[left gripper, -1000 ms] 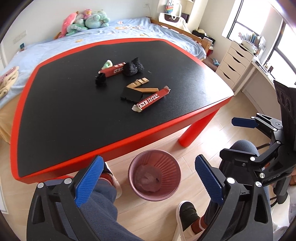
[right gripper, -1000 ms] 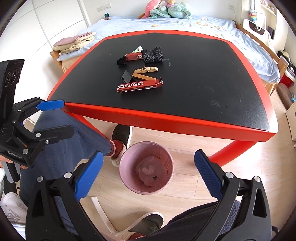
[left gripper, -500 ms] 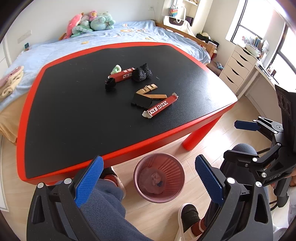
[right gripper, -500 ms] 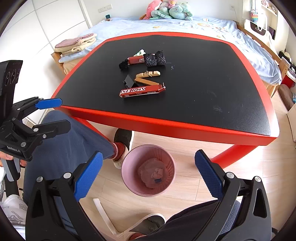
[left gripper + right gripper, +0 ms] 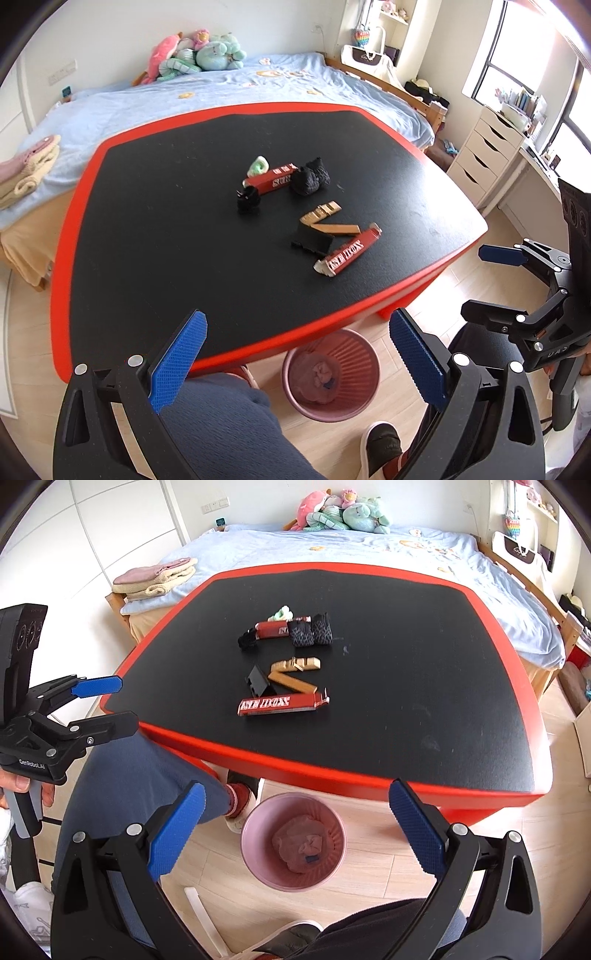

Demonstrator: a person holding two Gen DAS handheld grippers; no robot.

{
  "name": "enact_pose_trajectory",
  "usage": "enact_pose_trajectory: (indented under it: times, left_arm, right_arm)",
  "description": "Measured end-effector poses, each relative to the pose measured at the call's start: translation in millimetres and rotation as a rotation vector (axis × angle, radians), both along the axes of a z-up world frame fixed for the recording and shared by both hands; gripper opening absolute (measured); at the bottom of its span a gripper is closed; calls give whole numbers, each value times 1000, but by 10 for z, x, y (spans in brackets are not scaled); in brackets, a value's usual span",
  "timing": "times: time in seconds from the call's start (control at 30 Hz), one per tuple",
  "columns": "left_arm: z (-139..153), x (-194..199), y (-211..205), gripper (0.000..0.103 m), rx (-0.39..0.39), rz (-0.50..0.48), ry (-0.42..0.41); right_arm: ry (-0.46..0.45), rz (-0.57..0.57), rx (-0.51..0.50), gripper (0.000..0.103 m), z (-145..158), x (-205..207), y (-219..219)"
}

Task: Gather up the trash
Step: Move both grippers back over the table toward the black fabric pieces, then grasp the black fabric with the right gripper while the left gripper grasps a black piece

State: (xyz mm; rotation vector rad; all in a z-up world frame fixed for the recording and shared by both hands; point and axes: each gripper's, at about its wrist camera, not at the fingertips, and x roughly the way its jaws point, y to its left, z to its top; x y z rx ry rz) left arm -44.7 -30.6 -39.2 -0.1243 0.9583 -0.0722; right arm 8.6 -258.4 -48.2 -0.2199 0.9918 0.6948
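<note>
Left tool (image 5: 297, 360): held spread wide with nothing between the blue pads, above the near edge of the worktop; also seen at 9 o'clock in the right wrist view (image 5: 98, 705).
Right tool (image 5: 295, 830): likewise spread and empty, held over the floor; seen at 3 o'clock in the left wrist view (image 5: 495, 280).
Worktop (image 5: 147, 236): black surface with a red rim.
Trash on the worktop: a long red wrapper (image 5: 282, 704) lies nearest the front edge; touching it at 12 o'clock are a small black box (image 5: 258, 682) and gold wrappers (image 5: 293, 672). Farther back lie a second red wrapper (image 5: 275, 628), two black crumpled lumps (image 5: 310, 633), a black scrap (image 5: 248, 640) and a pale green piece (image 5: 282, 613).
Bin (image 5: 293, 842): pink, on the wooden floor just below the worktop's front edge, at 6 o'clock from the trash; crumpled waste is seen inside.
Person: legs in blue trousers (image 5: 136, 771) are seen beside the bin.
Bed (image 5: 332, 542): behind the worktop, at 12 o'clock.
</note>
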Motion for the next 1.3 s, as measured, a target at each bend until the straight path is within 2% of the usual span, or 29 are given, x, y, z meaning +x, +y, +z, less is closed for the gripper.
enact_pose_trajectory:
  times: [0.43,0.8,1.3]
  left_arm:
    - [33,570,367,95,7,15,1]
    - [-213,1093,483,95,18,-40,51]
    - [-580,1466,571,95,23,-85,104]
  right_arm:
    - [-43,34,-30,98,147,695,334]
    - [-6,65,-72,98,-65,1289,669]
    - [73,106,-65,98,-439,1893,1090]
